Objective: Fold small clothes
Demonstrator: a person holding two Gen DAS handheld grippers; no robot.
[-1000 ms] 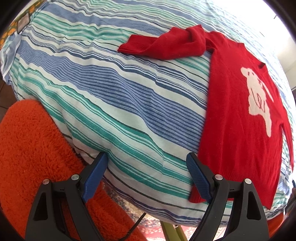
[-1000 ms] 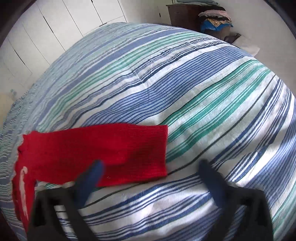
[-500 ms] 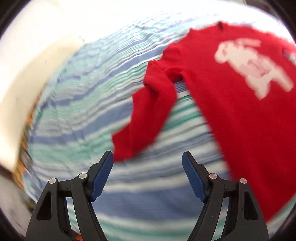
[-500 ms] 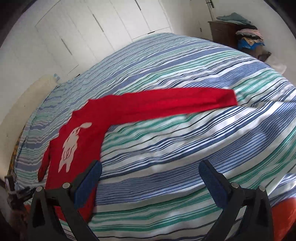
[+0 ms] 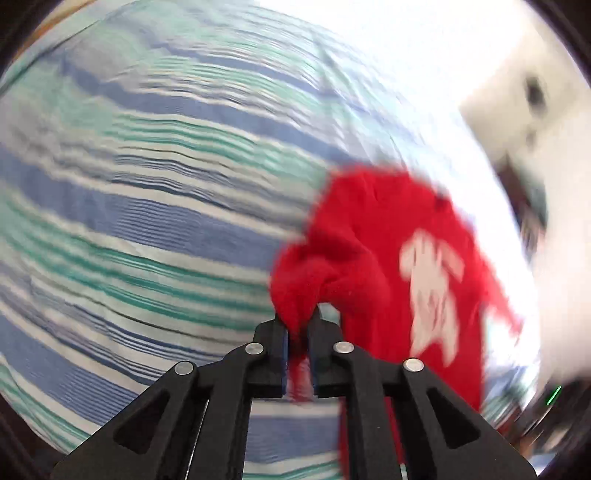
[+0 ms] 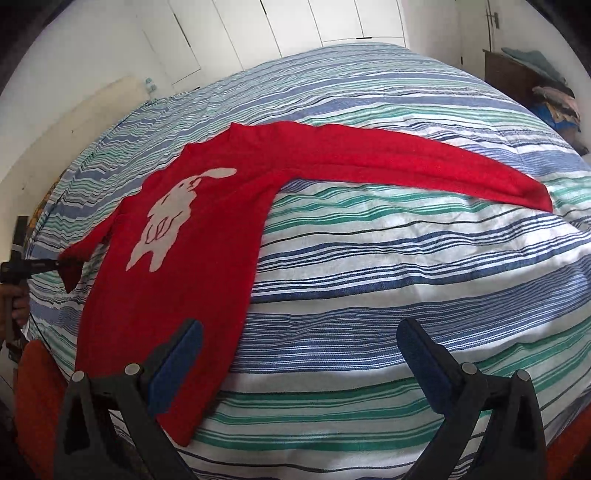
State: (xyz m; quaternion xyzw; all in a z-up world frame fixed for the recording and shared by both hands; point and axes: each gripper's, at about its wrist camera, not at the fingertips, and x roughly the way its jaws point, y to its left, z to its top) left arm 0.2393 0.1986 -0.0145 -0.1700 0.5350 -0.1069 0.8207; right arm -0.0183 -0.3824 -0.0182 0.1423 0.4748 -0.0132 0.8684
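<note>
One red sweater was all we had on the striped bedcover, lying front up with a white animal print on the chest. Seen from the right wrist, its far sleeve ran out flat and straight toward the right side of the bed. The near sleeve was bunched and lifted off the cover, its cuff pinched in our left gripper. Those jaws had just been closing and sat narrow, with red knit squeezed between the pads and hanging out below them. Left wrist view was heavily motion-blurred, so we couldn't read finer detail there. In the right view the same gripper showed at the left edge, with a hand behind it and the cuff pulled sideways off the sweater body. Our right gripper stood wide open above the near edge of the bed, nothing between the pads, its left finger over the sweater's hem. White wardrobe doors sat behind the bed, a dark dresser with piled clothes off to the right.
</note>
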